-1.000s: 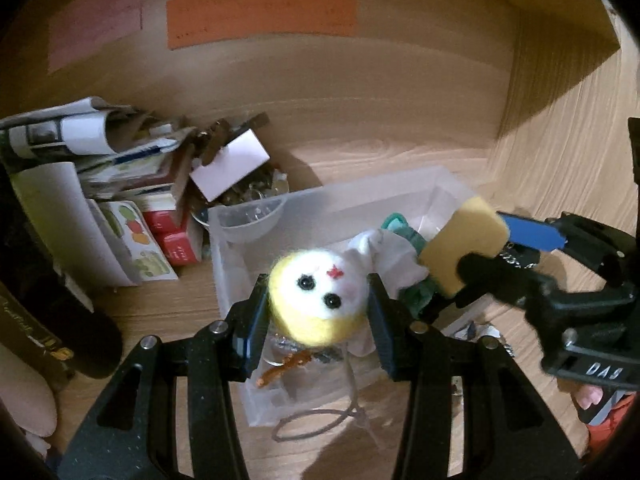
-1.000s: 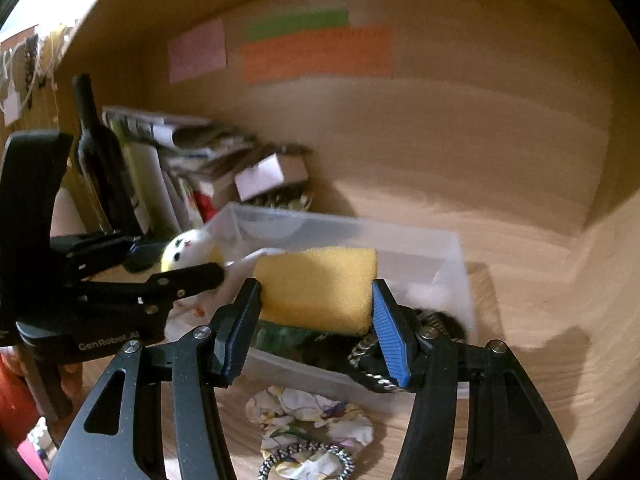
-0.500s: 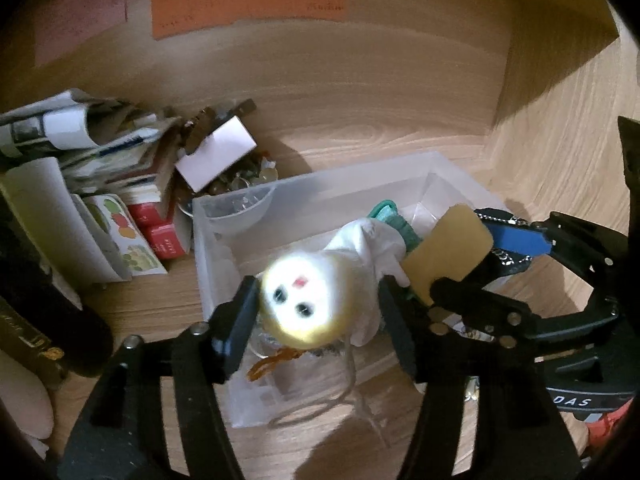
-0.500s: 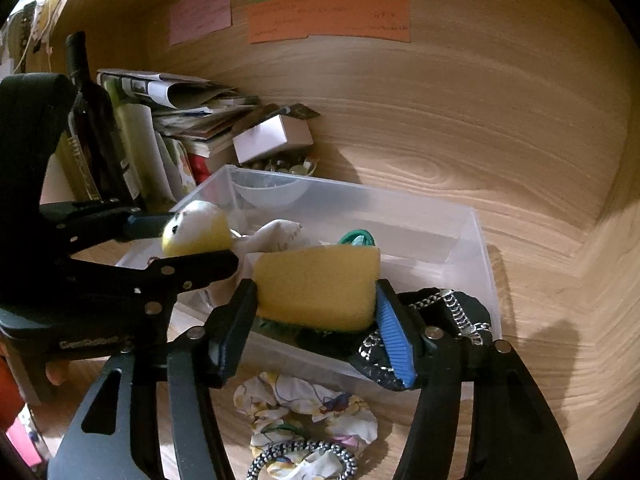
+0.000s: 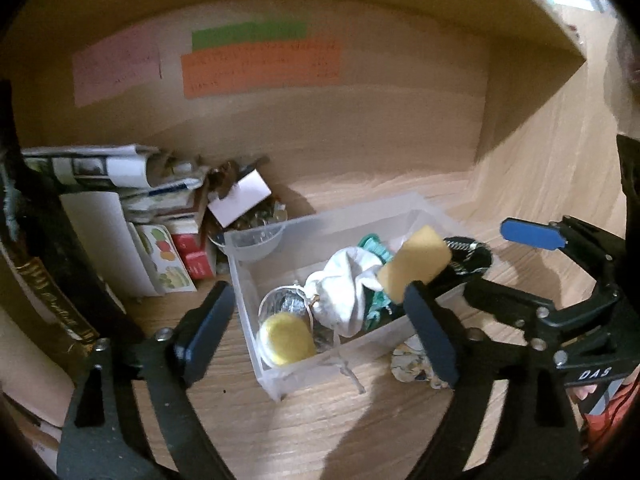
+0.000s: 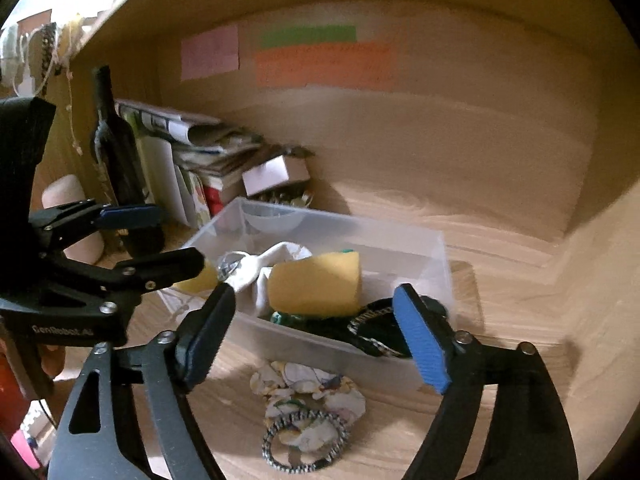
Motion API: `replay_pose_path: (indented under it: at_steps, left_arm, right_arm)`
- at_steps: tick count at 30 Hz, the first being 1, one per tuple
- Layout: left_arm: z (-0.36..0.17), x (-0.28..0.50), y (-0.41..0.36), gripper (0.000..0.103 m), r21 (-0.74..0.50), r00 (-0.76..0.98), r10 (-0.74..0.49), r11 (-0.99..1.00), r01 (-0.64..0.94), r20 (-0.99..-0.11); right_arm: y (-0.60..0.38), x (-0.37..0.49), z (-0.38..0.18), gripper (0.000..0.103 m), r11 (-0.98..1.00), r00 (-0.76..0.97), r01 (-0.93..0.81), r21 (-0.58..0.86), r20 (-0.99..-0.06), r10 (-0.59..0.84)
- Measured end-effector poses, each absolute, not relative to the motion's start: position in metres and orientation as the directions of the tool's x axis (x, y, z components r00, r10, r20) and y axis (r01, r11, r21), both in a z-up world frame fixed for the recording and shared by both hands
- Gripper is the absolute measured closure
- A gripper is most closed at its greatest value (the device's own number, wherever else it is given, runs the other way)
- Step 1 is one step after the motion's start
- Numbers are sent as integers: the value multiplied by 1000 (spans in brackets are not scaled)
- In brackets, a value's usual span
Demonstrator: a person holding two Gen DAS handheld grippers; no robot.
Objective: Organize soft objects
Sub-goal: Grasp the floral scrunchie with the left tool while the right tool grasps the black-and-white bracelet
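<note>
A clear plastic bin [image 5: 256, 344] [image 6: 416, 240] stands on the wooden shelf. In it lie the yellow-and-white plush ball [image 5: 286, 338], a white cloth [image 5: 348, 292] [image 6: 276, 260], a green item [image 5: 376, 246] and the yellow sponge [image 5: 414, 264] [image 6: 316, 286]. My left gripper [image 5: 320, 330] is open and empty above the bin's near end. My right gripper [image 6: 316, 334] is open and empty, just behind the sponge; it also shows in the left wrist view [image 5: 532, 236]. A patterned scrunchie [image 6: 308, 396] and a braided hair tie [image 6: 304, 440] lie on the shelf before the bin.
A dark bottle [image 6: 116, 148], stacked papers and small boxes [image 5: 132, 208] fill the back left corner. A small white box [image 6: 276, 170] sits behind the bin. Coloured notes [image 5: 260, 64] are stuck on the back wall. A black chain-trimmed item [image 6: 384, 328] hangs over the bin's right edge.
Both grippers opened and drew back. The plush ball dropped from the left gripper into the bin, and the sponge left the right gripper and rests in the bin.
</note>
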State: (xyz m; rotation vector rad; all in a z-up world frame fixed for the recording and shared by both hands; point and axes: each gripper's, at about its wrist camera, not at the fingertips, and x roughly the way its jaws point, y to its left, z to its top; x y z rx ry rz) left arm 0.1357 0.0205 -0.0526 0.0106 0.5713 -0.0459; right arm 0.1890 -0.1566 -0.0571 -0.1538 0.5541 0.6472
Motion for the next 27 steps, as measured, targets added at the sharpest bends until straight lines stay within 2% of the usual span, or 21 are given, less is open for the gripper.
replay_pose_path:
  at_steps: [2,5,14,16,18,20,22,27]
  left_arm:
    - [-51,129,19,5,-4,848,-40,999,45,-528]
    - [-51,120,18,2,-8,848,-44,999,47,-528]
    - [-83,115,9,2,-70,791,-109,994,84,-603]
    - [-92,117,6,2,-70,777,-115,993,91,-619]
    - [-101,120,2,9,-65,763,-115,993,95,-637]
    - [-107,124,-3,24,-65,742,-126,992,110,-658]
    - [-114,127,-6,27,-81,723,-145,989,123,-675]
    - [-128,134,-14,38,-89,686,-167,985,147,-708]
  right_arm:
    - [-165,181,-54,20,801,675,-598,30,-520,523]
    - [-177,173,-54,20,814,687,-581,29,-518,509]
    - [-199,169,-88,21,843,669,-536,49,-584,460]
    - [-201,170,-100,30,840,643,-539,59,-615,456]
    - [-202,171,-111,40,833,613,-547,78,-640,463]
    - [-201,173,-120,47,827,586,-554,93,-662,467]
    - [-198,174,-128,58,821,564,-562,100,-680,469]
    - [-190,177,-144,77,807,513,-583,99,-725,460]
